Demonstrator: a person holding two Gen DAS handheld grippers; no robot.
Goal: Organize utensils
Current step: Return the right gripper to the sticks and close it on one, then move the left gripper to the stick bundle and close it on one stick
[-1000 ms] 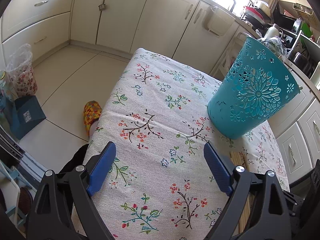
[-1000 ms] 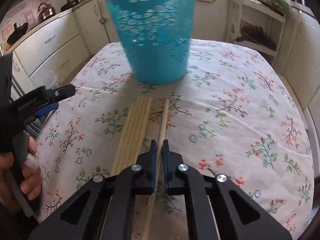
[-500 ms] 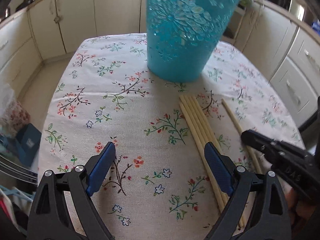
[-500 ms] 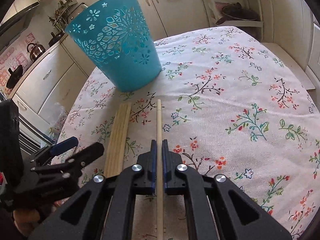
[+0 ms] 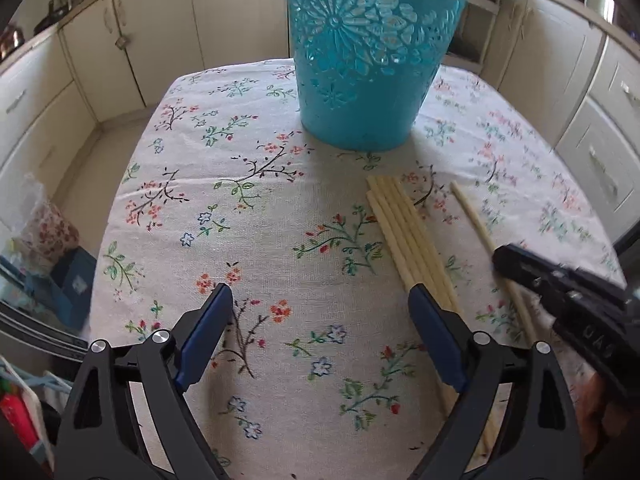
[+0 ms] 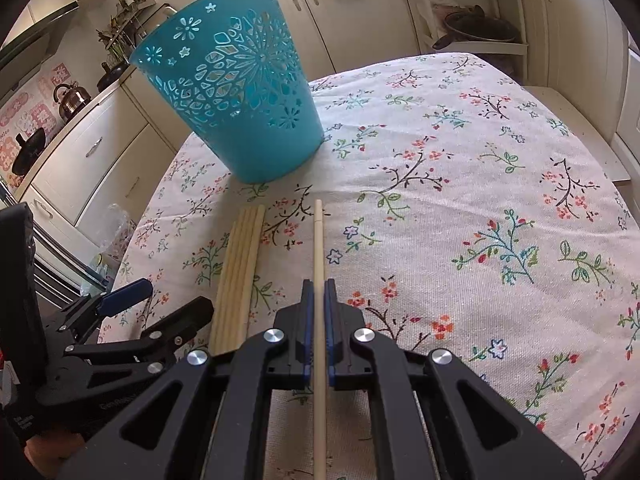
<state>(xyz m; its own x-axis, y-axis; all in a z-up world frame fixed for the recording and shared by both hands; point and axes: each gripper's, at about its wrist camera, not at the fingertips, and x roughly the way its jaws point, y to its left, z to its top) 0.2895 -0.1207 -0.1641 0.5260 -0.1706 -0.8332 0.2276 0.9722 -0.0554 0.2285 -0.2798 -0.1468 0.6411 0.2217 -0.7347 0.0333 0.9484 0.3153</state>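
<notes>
A teal perforated basket [image 5: 372, 52] stands upright at the far middle of the floral tablecloth [image 5: 256, 208]; it also shows in the right wrist view [image 6: 244, 96]. A bundle of several pale wooden chopsticks [image 5: 408, 240] lies side by side in front of it, seen also in the right wrist view [image 6: 240, 268]. My right gripper [image 6: 319, 286] is shut on a single chopstick [image 6: 318, 236] that lies apart, right of the bundle; that chopstick also shows in the left wrist view [image 5: 476, 224]. My left gripper [image 5: 320, 300] is open and empty over the cloth, left of the bundle, its right finger over the bundle's near end.
Cream kitchen cabinets [image 5: 132, 40] ring the table. A shelf unit with pans [image 6: 476, 28] stands beyond the far edge. Bags and a blue box [image 5: 72, 280] sit on the floor at the left. A kettle [image 6: 72, 96] stands on the counter.
My left gripper has swung right to face the basket and the bundle. My right gripper has kept its hold on the single chopstick, which now lies further right of the bundle.
</notes>
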